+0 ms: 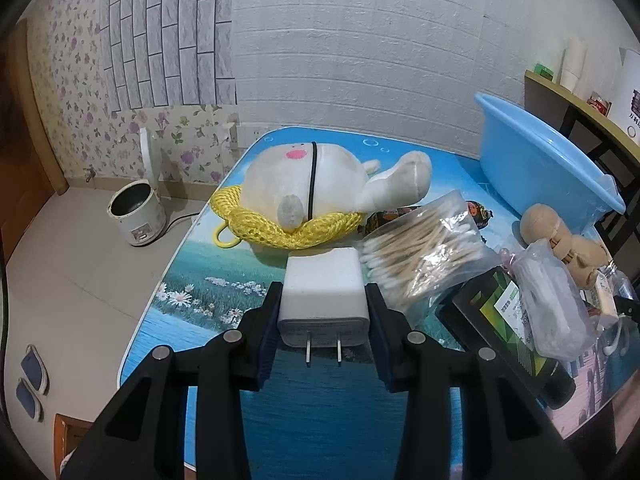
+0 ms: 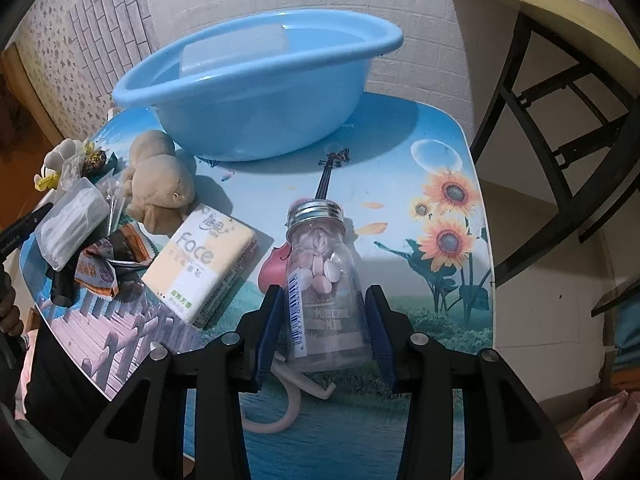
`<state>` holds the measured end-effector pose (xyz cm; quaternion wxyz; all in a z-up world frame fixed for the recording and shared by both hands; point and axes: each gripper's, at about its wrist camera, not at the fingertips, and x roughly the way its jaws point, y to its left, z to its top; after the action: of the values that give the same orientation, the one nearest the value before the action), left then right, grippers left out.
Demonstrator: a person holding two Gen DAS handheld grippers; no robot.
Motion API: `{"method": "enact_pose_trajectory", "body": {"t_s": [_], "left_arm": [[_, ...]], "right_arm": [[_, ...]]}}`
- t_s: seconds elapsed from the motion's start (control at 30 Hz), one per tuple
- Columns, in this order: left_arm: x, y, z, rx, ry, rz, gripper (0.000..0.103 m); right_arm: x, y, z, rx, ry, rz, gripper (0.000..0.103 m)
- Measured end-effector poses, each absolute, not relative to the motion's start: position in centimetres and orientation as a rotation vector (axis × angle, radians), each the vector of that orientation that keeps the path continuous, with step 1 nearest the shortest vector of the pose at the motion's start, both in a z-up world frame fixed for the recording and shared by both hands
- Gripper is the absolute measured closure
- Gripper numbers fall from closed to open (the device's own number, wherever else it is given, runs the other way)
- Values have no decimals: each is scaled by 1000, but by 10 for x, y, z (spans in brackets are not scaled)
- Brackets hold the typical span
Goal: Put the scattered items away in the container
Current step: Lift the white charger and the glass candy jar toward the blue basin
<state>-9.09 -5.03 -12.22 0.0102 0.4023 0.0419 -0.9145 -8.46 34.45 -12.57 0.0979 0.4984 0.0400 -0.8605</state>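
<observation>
My left gripper point(image 1: 325, 292) is shut on a white charger plug point(image 1: 320, 268), its two prongs pointing back at the camera, just above the picture-printed table point(image 1: 224, 360). In the right wrist view a clear jar of pink tablets with a metal lid point(image 2: 318, 248) lies between the fingers of my right gripper point(image 2: 324, 290). Its pads stand close beside the jar, with a thin gap showing on the left. The blue basin point(image 2: 256, 80) sits at the back of the table, a pale block inside it. It also shows at the right in the left wrist view as the basin point(image 1: 532, 152).
Scattered on the table: a white plush toy point(image 1: 320, 176) on yellow netting point(image 1: 280, 228), a bag of cotton swabs point(image 1: 420, 248), a tan plush point(image 2: 160, 184), a tissue pack point(image 2: 204, 260), snack wrappers point(image 2: 100, 272), a white hook point(image 2: 288, 400). A rice cooker point(image 1: 136, 212) stands on the floor; a shelf point(image 2: 560, 20) at right.
</observation>
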Motion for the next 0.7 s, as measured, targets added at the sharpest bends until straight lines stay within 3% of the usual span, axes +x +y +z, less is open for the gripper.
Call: {"method": "enact_pose_trajectory", "body": {"t_s": [0.4, 0.7], "left_arm": [[-94, -50, -130, 1266, 133, -2845, 64], [-74, -46, -87, 1148, 178, -2921, 64]], "right_arm": [[-85, 342, -127, 1467, 137, -2544, 65], [-79, 343, -98, 1353, 107, -2589, 66]]}}
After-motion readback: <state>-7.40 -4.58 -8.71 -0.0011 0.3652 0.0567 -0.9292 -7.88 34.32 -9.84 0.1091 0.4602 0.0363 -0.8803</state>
